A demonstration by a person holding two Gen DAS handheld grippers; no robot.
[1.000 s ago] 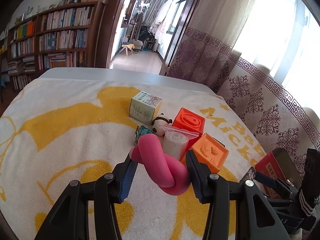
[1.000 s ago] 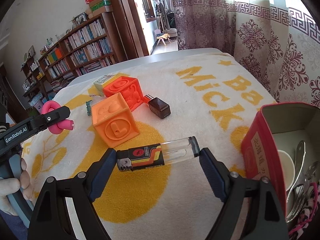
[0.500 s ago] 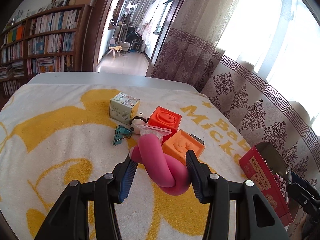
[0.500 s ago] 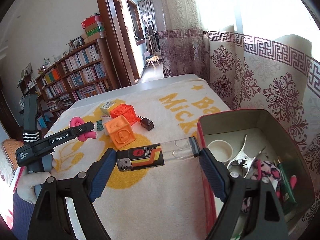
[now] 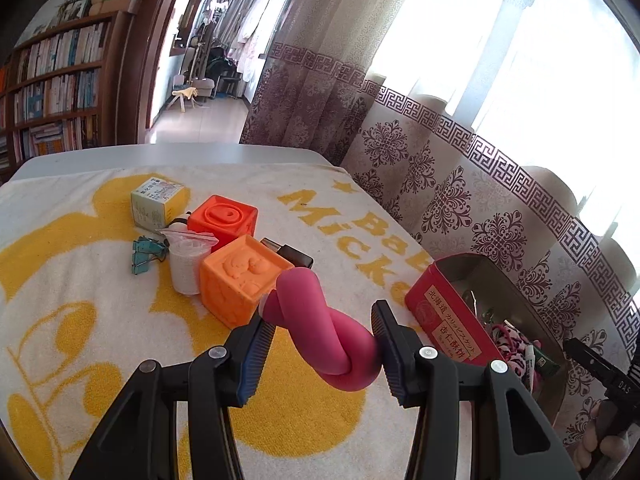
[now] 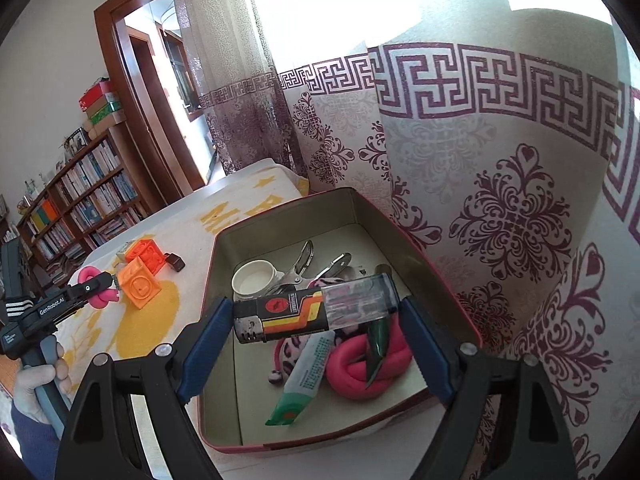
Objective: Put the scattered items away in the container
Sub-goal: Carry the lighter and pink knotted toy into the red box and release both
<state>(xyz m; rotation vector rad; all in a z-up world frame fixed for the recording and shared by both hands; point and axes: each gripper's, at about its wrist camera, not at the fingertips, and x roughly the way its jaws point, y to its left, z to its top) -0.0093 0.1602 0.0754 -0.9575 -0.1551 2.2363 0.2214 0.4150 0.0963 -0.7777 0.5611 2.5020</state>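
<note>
Pink knotted tube (image 5: 324, 332) clamped in left hand-held gripper (image 5: 320, 354); lighter (image 6: 316, 312) clamped in right hand-held gripper (image 6: 316, 340)

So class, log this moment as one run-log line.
left gripper: shut on pink knot | right gripper: shut on lighter, over tin

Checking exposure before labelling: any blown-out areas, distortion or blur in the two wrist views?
Left wrist view: window blown white upper right, fisheye bends the curtain, pink knot and left gripper sharp. Right wrist view: window clipped at top, black corners, lighter in right gripper and tin sharp, well lit.
</note>
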